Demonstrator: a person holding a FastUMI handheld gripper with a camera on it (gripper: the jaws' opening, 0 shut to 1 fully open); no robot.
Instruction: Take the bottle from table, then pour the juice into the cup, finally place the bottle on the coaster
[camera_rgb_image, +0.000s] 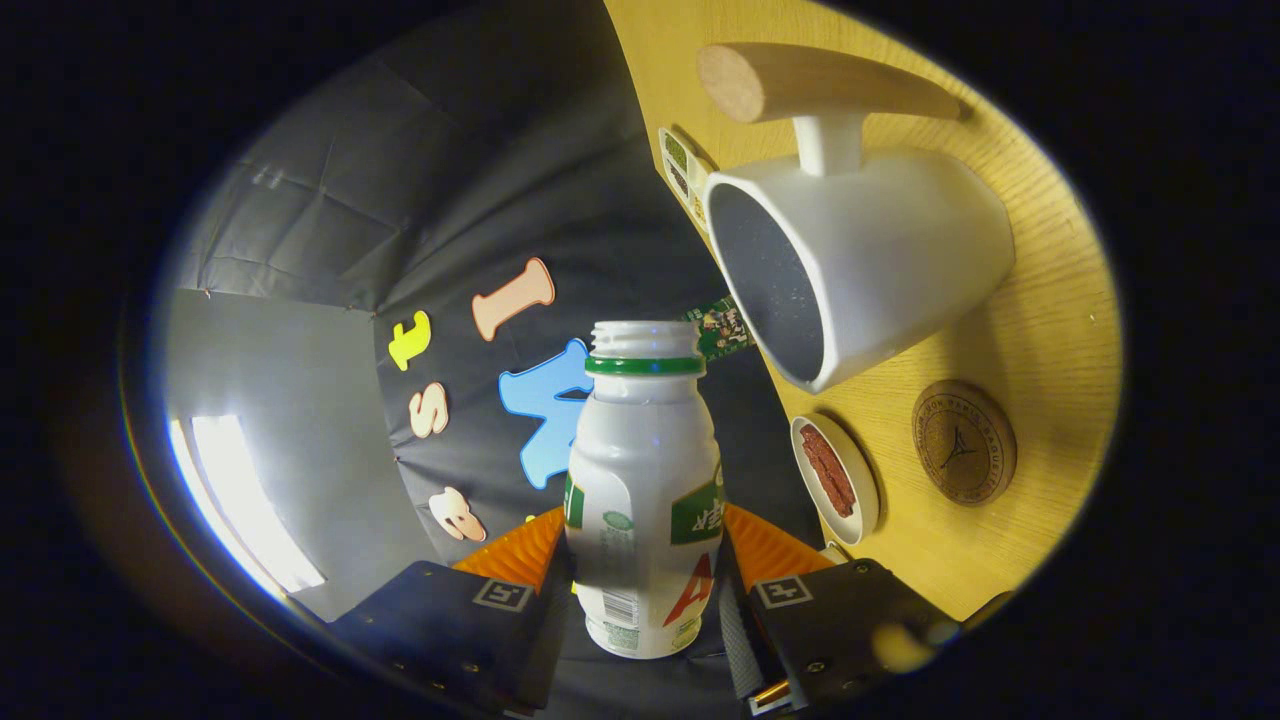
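My gripper (640, 545) is shut on a white plastic bottle (642, 470) with a green neck ring and no cap; both fingers press its lower body. The view is rolled steeply, so the wooden table (1040, 330) stands almost on edge beyond the fingers. The bottle's open mouth points beside the rim of a white cup (870, 270) with a dark inside and a wooden bar handle. No liquid is visible leaving the bottle. A round cork coaster (963, 441) lies on the table past the cup, on the side nearer my fingers.
A small white dish (836, 478) holding something reddish sits between the coaster and the bottle. A small box or card (684, 172) lies behind the cup. A grey panel and a bright window strip stand off to the other side.
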